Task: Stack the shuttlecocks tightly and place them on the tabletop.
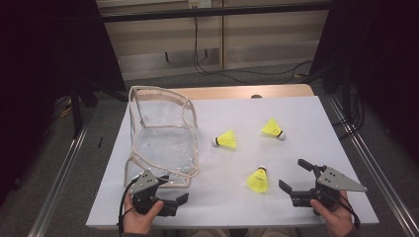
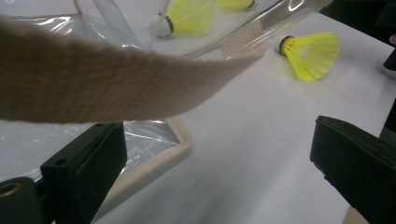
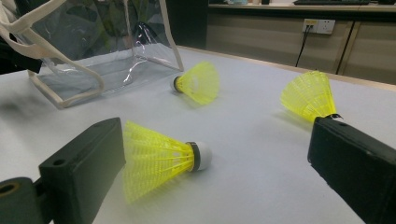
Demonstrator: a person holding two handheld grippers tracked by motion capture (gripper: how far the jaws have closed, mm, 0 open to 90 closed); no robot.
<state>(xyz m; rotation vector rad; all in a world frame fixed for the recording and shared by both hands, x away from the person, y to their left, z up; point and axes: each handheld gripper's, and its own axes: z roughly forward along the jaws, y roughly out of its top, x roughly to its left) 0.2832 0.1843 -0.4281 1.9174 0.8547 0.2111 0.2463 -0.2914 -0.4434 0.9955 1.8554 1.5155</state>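
A clear plastic bag [image 1: 163, 138] with beige trim stands open on the left of the white table [image 1: 296, 113]. Three yellow shuttlecocks lie to its right: one by the bag [image 1: 226, 140], one farther right [image 1: 272, 128], one nearer me [image 1: 258, 180]. My left gripper [image 1: 174, 189] is open at the bag's near corner. In the left gripper view its open jaws [image 2: 219, 172] sit below the beige strap [image 2: 116, 79], holding nothing. My right gripper [image 1: 295, 175] is open just right of the near shuttlecock [image 3: 159, 156], whose skirt sits by one jaw, not held.
The table's front edge runs just below both hands. A wooden strip [image 1: 237, 92] borders the far side, with cables on the floor beyond. Metal rails run along both sides of the table. Bare white surface lies between the shuttlecocks.
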